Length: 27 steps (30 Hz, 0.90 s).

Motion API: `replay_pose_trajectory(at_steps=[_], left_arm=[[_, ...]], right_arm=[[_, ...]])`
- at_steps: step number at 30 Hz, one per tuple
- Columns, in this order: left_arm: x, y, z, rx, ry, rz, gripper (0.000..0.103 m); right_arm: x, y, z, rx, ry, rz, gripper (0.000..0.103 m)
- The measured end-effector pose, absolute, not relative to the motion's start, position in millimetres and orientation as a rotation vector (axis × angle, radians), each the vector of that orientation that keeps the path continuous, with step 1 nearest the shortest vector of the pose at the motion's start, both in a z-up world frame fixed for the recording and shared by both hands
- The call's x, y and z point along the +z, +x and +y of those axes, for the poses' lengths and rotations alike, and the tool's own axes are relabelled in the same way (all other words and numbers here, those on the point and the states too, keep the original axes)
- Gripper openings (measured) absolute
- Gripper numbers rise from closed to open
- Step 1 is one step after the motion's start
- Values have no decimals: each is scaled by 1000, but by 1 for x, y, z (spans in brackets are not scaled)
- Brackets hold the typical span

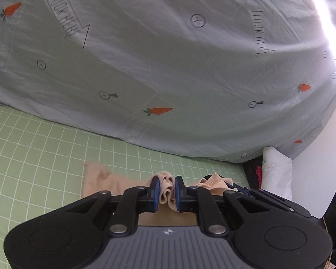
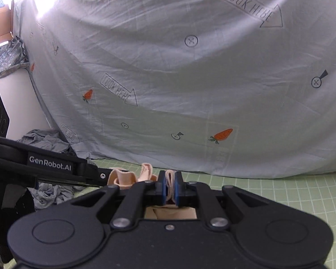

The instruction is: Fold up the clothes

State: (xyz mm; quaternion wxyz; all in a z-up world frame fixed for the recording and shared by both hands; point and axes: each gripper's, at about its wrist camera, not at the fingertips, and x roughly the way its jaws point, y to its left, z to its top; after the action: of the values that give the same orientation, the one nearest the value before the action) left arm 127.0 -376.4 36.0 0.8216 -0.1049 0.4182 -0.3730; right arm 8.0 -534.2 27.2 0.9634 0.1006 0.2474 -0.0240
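A thin beige garment (image 1: 96, 179) hangs between both grippers above the green grid mat (image 1: 33, 152). In the left wrist view my left gripper (image 1: 167, 185) is shut on a bunched fold of that cloth, and a flat corner of it trails to the left over the mat. My right gripper (image 2: 169, 182) is shut on another pinched edge of the beige garment (image 2: 123, 177). In the right wrist view the left gripper's black body (image 2: 51, 168) reaches in from the left, close beside the right one. More beige cloth hangs below both sets of jaws.
A pale grey sheet (image 1: 168, 56) printed with carrots and "LOOK HERE" arrows hangs behind the mat. A crumpled grey garment (image 2: 47, 139) lies at the mat's left end in the right wrist view. A white bundle (image 1: 277, 170) and something dark with red (image 1: 255, 174) sit by the wall.
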Motion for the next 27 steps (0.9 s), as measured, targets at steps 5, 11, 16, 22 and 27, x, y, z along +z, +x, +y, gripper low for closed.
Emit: replay_pose_trajectory(at_steps=[5, 11, 16, 22, 27], left_arm=[[-23, 179, -395, -732, -241, 1002, 15], [-86, 221, -416, -644, -216, 1080, 15], [-118, 233, -421, -577, -231, 1140, 19], [-95, 224, -401, -523, -227, 1061, 41], [-100, 203, -374, -483, -240, 1105, 41]], right_arm=[[-24, 55, -550, -104, 215, 611, 7], [-88, 100, -571, -178, 210, 736, 7], [-129, 121, -591, -209, 277, 846, 10], [-104, 104, -626, -286, 422, 790, 45], [-94, 72, -631, -332, 522, 757, 59]])
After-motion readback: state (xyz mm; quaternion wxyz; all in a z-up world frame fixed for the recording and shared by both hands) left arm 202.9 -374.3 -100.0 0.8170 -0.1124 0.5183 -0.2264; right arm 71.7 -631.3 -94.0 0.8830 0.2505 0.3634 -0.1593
